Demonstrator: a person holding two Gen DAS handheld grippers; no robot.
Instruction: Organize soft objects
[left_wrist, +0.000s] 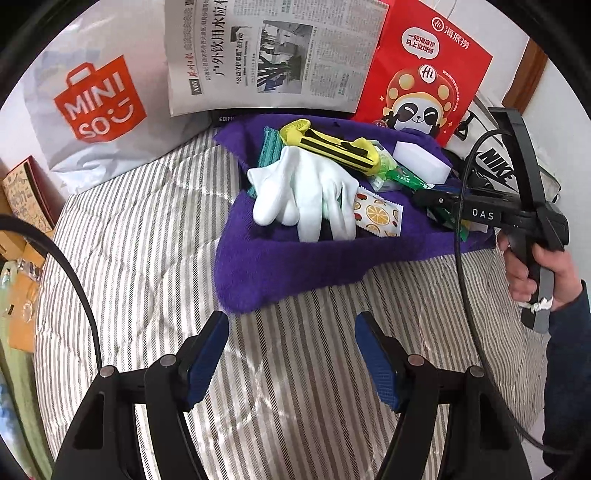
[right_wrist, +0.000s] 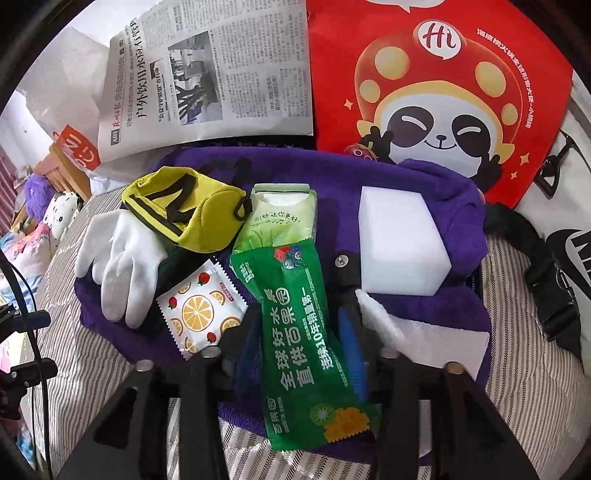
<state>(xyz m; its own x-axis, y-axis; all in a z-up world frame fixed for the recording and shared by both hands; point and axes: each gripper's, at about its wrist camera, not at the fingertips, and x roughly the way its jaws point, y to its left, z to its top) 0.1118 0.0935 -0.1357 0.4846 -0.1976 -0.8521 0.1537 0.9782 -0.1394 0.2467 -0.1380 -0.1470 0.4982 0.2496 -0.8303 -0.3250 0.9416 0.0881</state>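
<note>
A purple towel (left_wrist: 295, 273) (right_wrist: 458, 218) lies on the striped bedding and carries a white glove (left_wrist: 306, 192) (right_wrist: 122, 266), a yellow pouch (left_wrist: 332, 147) (right_wrist: 192, 210), a white sponge block (left_wrist: 421, 158) (right_wrist: 399, 240), a fruit-print wipe packet (left_wrist: 376, 214) (right_wrist: 199, 314) and a pale-green tissue pack (right_wrist: 280, 206). A long green packet (right_wrist: 303, 350) lies flat between the fingers of my right gripper (right_wrist: 299, 295), whose jaws stand apart beside it without pressing. My left gripper (left_wrist: 293, 354) hangs open over bare bedding, just short of the towel's near edge.
A Miniso bag (left_wrist: 99, 99), a newspaper (left_wrist: 273, 55), a red panda bag (left_wrist: 421, 74) and a Nike bag (right_wrist: 569, 251) stand behind the towel. A hand (left_wrist: 535, 273) holds the right gripper's handle. Boxes (left_wrist: 26, 199) and plush toys (right_wrist: 55, 214) sit at the left.
</note>
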